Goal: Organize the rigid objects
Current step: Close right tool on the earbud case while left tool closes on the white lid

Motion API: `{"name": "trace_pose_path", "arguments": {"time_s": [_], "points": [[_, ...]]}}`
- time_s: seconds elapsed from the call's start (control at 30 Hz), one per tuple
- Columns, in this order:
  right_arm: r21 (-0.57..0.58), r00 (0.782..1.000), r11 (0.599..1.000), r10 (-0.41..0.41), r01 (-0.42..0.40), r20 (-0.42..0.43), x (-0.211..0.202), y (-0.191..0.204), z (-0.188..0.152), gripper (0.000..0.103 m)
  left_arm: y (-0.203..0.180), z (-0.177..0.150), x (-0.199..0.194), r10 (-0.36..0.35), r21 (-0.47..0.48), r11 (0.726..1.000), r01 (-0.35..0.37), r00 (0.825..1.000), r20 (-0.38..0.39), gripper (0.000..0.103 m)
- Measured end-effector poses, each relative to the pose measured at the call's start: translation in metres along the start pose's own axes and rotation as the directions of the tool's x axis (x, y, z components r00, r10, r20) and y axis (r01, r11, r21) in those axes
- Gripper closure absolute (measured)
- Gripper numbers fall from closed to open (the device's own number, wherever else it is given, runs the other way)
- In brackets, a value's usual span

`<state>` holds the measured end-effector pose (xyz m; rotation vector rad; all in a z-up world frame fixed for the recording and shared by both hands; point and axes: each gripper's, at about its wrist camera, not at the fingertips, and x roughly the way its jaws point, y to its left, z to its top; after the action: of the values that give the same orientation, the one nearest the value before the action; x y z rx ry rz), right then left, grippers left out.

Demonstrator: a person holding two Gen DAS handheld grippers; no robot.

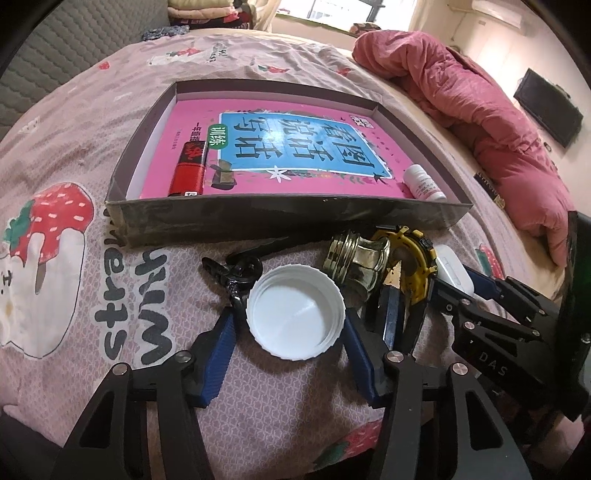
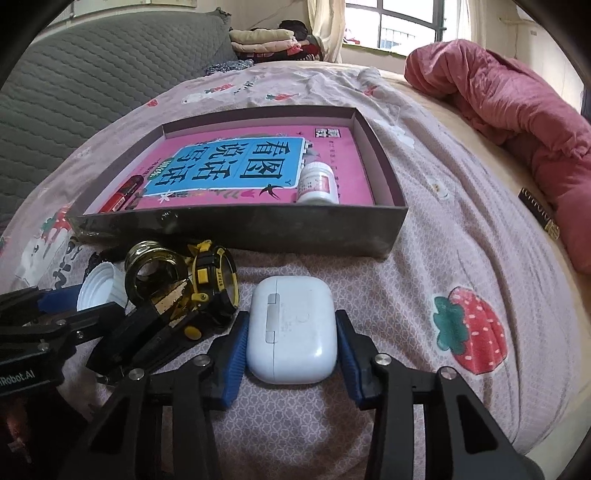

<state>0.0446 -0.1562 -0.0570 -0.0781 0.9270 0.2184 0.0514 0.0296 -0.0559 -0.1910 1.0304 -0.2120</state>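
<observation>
The left gripper is pinching a white cap just in front of the box, blue pads against its rim. Only the right wrist view is showing the right gripper clamping a white earbud case in full, beside a yellow-and-black watch and a glass jar. Inside the box, a pink book, red lighter and pill bottle are lying. Everything is resting on a strawberry-print bedsheet; beyond the box, a red quilt is bunching beneath a window.
</observation>
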Motion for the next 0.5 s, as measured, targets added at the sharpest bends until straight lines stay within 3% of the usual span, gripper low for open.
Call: {"name": "trace_pose_path", "arguments": {"time_s": [0.3,0.5], "points": [[0.010,0.999,1.000,0.001,-0.001,0.039,-0.013,-0.007,0.002,0.059,0.002,-0.002,-0.011,-0.043,-0.017,0.999,0.044,0.999,0.020,0.046],[0.019,0.999,1.000,-0.001,0.000,0.050,-0.017,-0.010,0.004,0.059,0.000,-0.002,-0.019,-0.074,-0.011,0.997,0.075,0.997,0.037,0.052]]}}
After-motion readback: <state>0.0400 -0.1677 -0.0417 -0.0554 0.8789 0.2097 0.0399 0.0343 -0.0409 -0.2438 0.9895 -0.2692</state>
